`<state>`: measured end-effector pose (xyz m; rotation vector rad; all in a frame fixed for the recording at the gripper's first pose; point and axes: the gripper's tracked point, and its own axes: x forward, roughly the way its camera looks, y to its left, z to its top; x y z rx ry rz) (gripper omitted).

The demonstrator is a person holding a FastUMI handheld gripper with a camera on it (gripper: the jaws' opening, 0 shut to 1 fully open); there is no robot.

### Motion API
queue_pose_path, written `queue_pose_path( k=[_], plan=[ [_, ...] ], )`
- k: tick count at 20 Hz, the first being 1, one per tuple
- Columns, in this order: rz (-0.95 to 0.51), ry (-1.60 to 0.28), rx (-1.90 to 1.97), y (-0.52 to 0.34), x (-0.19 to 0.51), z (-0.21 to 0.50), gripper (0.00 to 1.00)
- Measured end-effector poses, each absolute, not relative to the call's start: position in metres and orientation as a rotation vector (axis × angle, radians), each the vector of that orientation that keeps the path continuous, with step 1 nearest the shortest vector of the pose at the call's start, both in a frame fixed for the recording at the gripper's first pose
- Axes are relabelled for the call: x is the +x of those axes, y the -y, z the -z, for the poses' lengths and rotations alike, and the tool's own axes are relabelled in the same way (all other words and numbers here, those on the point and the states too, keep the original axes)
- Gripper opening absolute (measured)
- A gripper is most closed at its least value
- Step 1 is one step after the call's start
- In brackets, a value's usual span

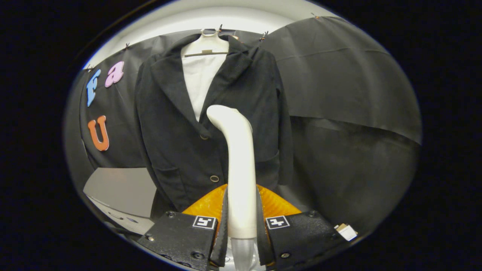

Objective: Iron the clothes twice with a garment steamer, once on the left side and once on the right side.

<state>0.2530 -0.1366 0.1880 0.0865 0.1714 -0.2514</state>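
- We see the gripper (241,226) low down, with the steamer (240,165) between its two fingers (222,229). Both fingers press on the steamer's handle, one on each side.
- The steamer stands up from the fingers, and its top bends over to the left.
- The jacket (177,131) hangs beyond the steamer, on a hanger (206,51) up at the top of the booth wall (339,86).
- The steamer's top is in front of the middle of the jacket, just right of a button (203,137). We cannot tell if it touches.
- A flat board (120,190) sits low to the left of the jacket.
- The wall is behind the jacket and goes on to its right.
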Motion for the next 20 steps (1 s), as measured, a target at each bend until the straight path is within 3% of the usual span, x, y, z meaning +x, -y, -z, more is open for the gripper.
queue_pose_path(
  k=[20],
  plan=[
    [0.251,-0.337,0.052,0.14,0.256,-0.089,0.35]
  ],
)
